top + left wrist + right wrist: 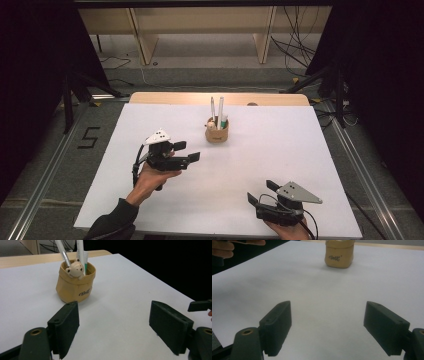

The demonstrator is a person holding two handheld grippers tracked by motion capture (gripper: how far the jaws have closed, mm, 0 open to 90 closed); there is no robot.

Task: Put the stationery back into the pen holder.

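Two grippers: both with jaws wide apart, nothing between them.
Left gripper (186, 151): held above table, left of centre, jaws aimed toward cup; likely lined up for a reach at it.
Right gripper (262, 192): low at near edge, right side, well apart from cup; looks parked, waiting.
Cup (217, 132): tan paper-bag style pot, upright, mid-table toward far edge, printed word on side unreadable.
Pens (216, 111): two white ones upright in cup, leaning slightly; green-tipped thing beside them, kind unclear.
Bear (74, 269): small figure peeking over cup rim, facing left gripper.
Left hand (150, 179): wrapped on gripper handle, dark sleeve behind.
Table (280, 150): white sheet over wooden top, wood strip showing at far edge, otherwise bare.
Room: dark curtains both sides, grey floor, metal rails, cables, light wooden frame behind, "5" marked on floor at left.
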